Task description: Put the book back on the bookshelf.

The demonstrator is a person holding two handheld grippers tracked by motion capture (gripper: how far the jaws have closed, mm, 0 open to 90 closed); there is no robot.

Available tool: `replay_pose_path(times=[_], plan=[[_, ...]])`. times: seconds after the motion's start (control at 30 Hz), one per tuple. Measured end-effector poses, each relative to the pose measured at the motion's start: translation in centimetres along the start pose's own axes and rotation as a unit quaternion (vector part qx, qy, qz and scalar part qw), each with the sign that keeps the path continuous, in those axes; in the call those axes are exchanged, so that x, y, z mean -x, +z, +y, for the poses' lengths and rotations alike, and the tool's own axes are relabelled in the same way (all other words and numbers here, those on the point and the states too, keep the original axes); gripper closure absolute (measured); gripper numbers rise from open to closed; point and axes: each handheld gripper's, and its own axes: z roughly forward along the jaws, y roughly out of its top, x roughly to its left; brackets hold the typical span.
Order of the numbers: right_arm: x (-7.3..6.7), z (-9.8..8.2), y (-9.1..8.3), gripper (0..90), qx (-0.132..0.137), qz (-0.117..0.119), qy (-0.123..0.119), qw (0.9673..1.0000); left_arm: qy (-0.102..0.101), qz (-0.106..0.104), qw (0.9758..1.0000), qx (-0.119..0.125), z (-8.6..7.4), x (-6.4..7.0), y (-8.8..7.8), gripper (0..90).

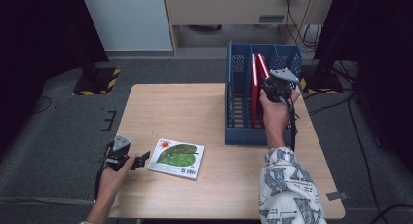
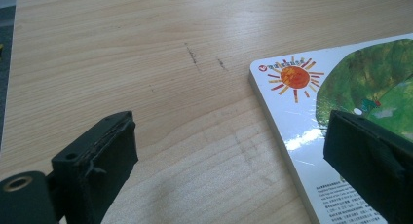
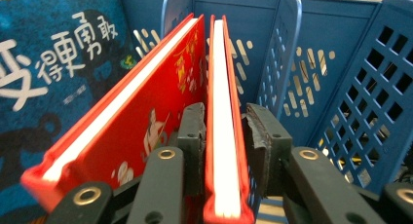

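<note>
Left gripper (image 1: pixel 145 158): held low at the table's left edge, its two jaws spread wide and gripping nothing; the near corner of the picture book lies just ahead of them.
Picture book (image 1: pixel 176 158): one, lying flat on the wooden table (image 1: pixel 195 112), glossy white cover with an orange sun in one corner and a large green leaf.
Left gripper view: brings out what the high view cannot, namely the sun's rays, small print along the cover's edge and faint scuff marks on the wood.
File rack (image 1: pixel 238 107): one, blue, perforated, split by dividers, standing at the table's far right.
Red books (image 3: pixel 146 112): two, upright in the rack's middle compartment, leaning side by side, white page edges up.
Blue book (image 3: pixel 53 73): one, with white characters on its cover, seen in the right gripper view beside the red pair.
Right gripper (image 3: pixel 224 126): poised over the rack, its jaws set either side of the right-hand red book (image 3: pixel 224 136), the pads a hair off the covers, grip released.
Grippers counted: two.
</note>
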Motion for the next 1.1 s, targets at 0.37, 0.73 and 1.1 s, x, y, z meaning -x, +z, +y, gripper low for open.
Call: replay_pose_path(times=[0.37,0.73,1.1], plan=[[-0.2,-1.5,-1.3,68.9,-0.015,0.021,-0.002,0.9997,-0.002,0.001,1.0000,-0.002,-0.1,0.0,0.0,4.5],[0.0,-2.0,-2.3,69.2,-0.012,0.031,-0.003,0.9994,-0.001,0.002,1.0000,-0.004,-0.1,0.1,0.0,4.5],[0.3,-3.2,-2.6,71.6,-0.019,0.039,-0.002,0.9991,0.004,0.002,1.0000,-0.005,-0.1,0.1,0.0,4.4]])
